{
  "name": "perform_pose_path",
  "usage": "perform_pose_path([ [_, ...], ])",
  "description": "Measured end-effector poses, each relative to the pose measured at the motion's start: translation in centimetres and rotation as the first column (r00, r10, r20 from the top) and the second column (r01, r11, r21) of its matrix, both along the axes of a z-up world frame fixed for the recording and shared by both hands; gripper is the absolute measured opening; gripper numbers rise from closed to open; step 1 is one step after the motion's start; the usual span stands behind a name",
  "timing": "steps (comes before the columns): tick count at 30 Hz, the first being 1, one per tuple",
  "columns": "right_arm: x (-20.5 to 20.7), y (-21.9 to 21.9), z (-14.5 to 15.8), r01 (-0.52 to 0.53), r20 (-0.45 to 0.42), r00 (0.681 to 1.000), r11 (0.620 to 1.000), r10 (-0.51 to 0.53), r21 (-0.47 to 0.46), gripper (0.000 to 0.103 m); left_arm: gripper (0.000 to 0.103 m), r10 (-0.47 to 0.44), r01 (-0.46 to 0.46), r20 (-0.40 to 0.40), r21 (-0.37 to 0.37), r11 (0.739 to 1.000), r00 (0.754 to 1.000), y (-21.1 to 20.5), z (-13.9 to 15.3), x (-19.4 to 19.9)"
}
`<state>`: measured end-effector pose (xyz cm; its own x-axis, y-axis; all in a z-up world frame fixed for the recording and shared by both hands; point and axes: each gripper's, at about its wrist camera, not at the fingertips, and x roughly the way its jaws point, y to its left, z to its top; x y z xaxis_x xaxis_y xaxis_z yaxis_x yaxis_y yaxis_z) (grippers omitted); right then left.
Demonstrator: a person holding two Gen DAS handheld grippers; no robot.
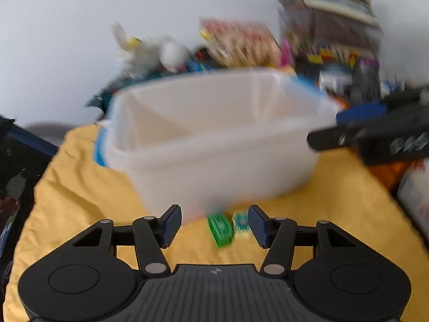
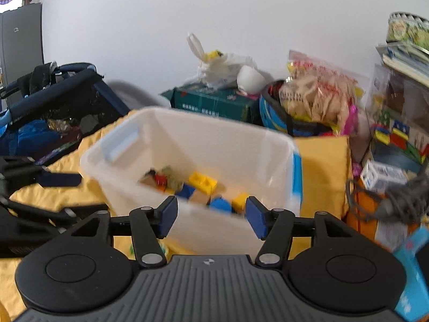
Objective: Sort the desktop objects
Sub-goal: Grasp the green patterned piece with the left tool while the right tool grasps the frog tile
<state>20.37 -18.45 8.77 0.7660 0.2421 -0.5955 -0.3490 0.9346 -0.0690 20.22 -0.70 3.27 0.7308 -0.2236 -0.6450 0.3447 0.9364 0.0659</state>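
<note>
Left wrist view: a blurred picture is given, with the left gripper point(image 1: 214, 224) at the bottom, its blue pads apart and nothing gripped between them.
Green block point(image 1: 220, 230): seen lying on the yellow cloth point(image 1: 80, 187), between the left pads but touched by neither.
Teal block point(image 1: 241, 224): laid just beside the green one, near the right-hand pad.
Bin point(image 1: 214, 145): a pale plastic tub is set on the cloth straight behind the two blocks; its near wall blocks the way forward.
Right gripper from the left: a black arm point(image 1: 375, 136) is seen reaching in at the right edge, beside the bin's corner.
Right wrist view: the right gripper point(image 2: 211, 218) is held over the bin's near rim point(image 2: 187, 201), pads apart, nothing clamped.
Bin contents: yellow point(image 2: 202, 181), blue point(image 2: 219, 204) and red point(image 2: 160, 179) blocks are shown on the floor of the bin; this is hidden in the left view, where only bare inner walls are seen.
Left gripper from the right: dark parts point(image 2: 40, 177) are seen at the left edge, beside the bin.
Behind the bin: a green box point(image 2: 214, 103), a white bag point(image 2: 222, 67) and a snack bag point(image 2: 319, 91) are crowded against the wall.
Right side: stacked books point(image 2: 407, 59) and toy boxes are piled close by.
Loose blocks: whether the green and teal ones show in the right view cannot be told.
</note>
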Motion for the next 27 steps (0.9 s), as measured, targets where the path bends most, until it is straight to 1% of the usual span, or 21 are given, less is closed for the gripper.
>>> perform_pose_path([
  [1,-0.2,-0.1,-0.4,0.011,-0.010,1.000,1.000,-0.011,0.000,0.060,0.053,-0.019,0.019,-0.020,0.034,0.999,1.000,-0.5,-1.0,0.5],
  [2,-0.3,-0.2,-0.8,0.023,-0.025,0.999,1.000,-0.023,0.007,0.060,0.052,-0.032,0.034,-0.038,0.054,0.998,0.999,-0.9,-1.7,0.8],
  [3,-0.4,-0.3,-1.2,0.028,-0.039,0.999,1.000,-0.027,0.014,0.060,0.048,-0.038,0.042,-0.053,0.069,0.997,0.998,-1.1,-2.4,1.2],
  [6,-0.6,-0.6,-2.3,0.051,-0.076,0.996,0.999,-0.049,0.019,0.060,0.045,-0.034,0.040,-0.086,0.064,0.997,0.996,-1.3,-3.9,2.1],
  [8,-1.0,-0.8,-3.1,0.063,-0.108,0.992,0.998,-0.059,0.031,0.060,0.037,-0.022,0.030,-0.115,0.070,0.997,0.993,-1.3,-4.7,3.0],
  [9,-1.2,-0.8,-3.4,0.066,-0.118,0.991,0.997,-0.061,0.037,0.060,0.024,-0.025,0.032,-0.134,0.052,0.998,0.991,-1.1,-4.9,3.4],
  [10,-1.4,-0.8,-3.6,0.068,-0.126,0.990,0.997,-0.063,0.039,0.060,0.023,-0.033,0.037,-0.150,0.026,0.999,0.988,-0.8,-5.0,3.7],
  [14,-2.0,-0.7,-4.4,0.073,-0.141,0.988,0.997,-0.067,0.038,0.060,0.022,-0.052,0.041,-0.165,-0.069,0.997,0.985,0.9,-4.2,2.8],
  [16,-1.9,-0.6,-5.0,0.069,-0.155,0.986,0.997,-0.063,0.039,0.060,0.022,-0.059,0.044,-0.166,-0.090,0.995,0.984,1.6,-3.6,1.4],
  [18,-1.9,-0.2,-5.6,0.060,-0.169,0.984,0.998,-0.053,0.034,0.060,0.022,-0.063,0.035,-0.203,-0.139,0.990,0.977,2.5,-3.2,-0.4],
  [20,-1.8,0.2,-6.2,0.046,-0.172,0.984,0.998,-0.040,0.032,0.060,0.022,-0.056,0.011,-0.247,-0.182,0.983,0.967,3.2,-3.5,-2.2],
  [21,-1.6,0.5,-6.4,0.036,-0.171,0.985,0.999,-0.030,0.033,0.060,0.022,-0.050,-0.010,-0.274,-0.213,0.977,0.960,3.7,-3.7,-3.2],
  [23,-1.5,1.1,-6.9,0.016,-0.163,0.987,0.999,-0.008,0.046,0.060,0.022,-0.035,-0.061,-0.318,-0.289,0.956,0.947,4.8,-4.1,-4.5],
  [25,-1.0,1.9,-7.3,-0.003,-0.157,0.988,0.998,0.013,0.066,0.060,0.022,-0.032,-0.116,-0.361,-0.382,0.917,0.932,6.0,-4.8,-5.4],
  [27,-0.3,2.9,-7.7,-0.010,-0.159,0.987,0.996,0.024,0.085,0.060,0.022,-0.054,-0.130,-0.383,-0.439,0.889,0.922,6.4,-5.6,-6.3],
])
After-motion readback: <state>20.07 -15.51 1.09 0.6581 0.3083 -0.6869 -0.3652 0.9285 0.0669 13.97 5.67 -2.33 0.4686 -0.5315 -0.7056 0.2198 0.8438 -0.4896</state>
